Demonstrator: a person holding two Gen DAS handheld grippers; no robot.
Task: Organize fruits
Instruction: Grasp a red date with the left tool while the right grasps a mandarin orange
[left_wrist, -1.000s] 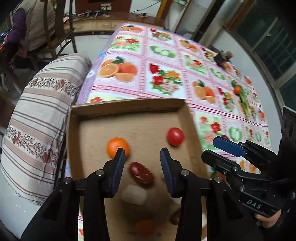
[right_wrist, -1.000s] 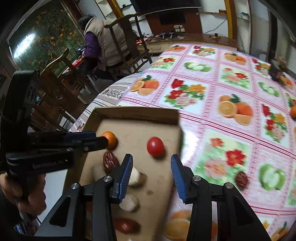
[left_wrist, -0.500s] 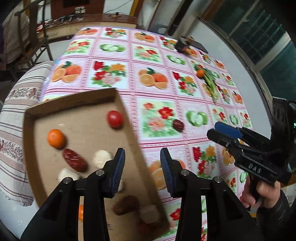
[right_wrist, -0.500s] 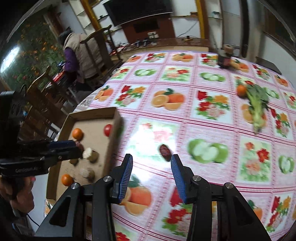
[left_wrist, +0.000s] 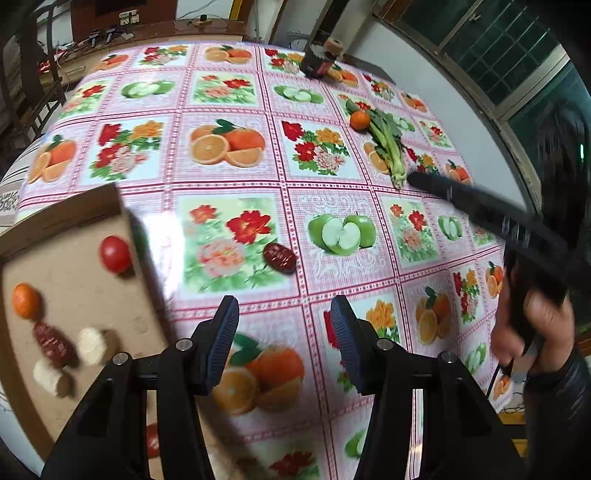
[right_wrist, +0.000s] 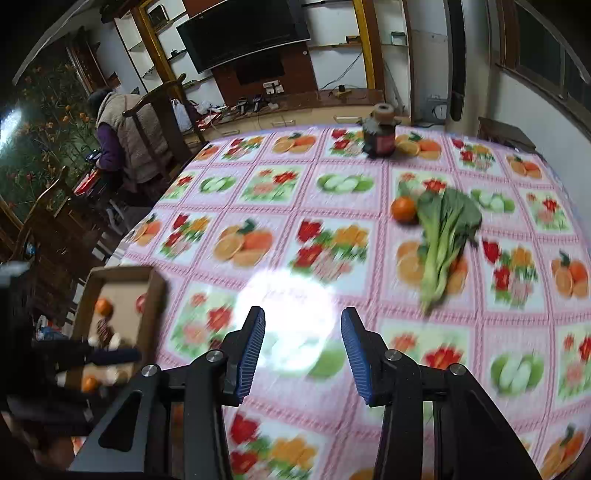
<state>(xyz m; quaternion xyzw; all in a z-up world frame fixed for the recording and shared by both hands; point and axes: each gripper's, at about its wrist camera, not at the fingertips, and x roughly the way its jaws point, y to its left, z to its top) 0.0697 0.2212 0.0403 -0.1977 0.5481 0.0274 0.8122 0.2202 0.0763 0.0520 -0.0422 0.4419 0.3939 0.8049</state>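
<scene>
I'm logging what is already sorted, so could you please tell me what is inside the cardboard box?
Inside the cardboard box: a tomato, an orange, a red date and two pale round pieces. The left hand-held gripper covers its near end, apart from a red glimpse.

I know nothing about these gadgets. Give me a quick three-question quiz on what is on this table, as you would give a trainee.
1. True or false: the round red tomato lies inside the shallow brown cardboard box.
2. Which lies loose on the flowered tablecloth just ahead of the left gripper? A. a wrinkled dark red date B. a white chunk C. a banana
3. Fill in: beside the leafy green vegetable sits a small round ______.

Key: 1 true; 2 A; 3 orange.
</scene>
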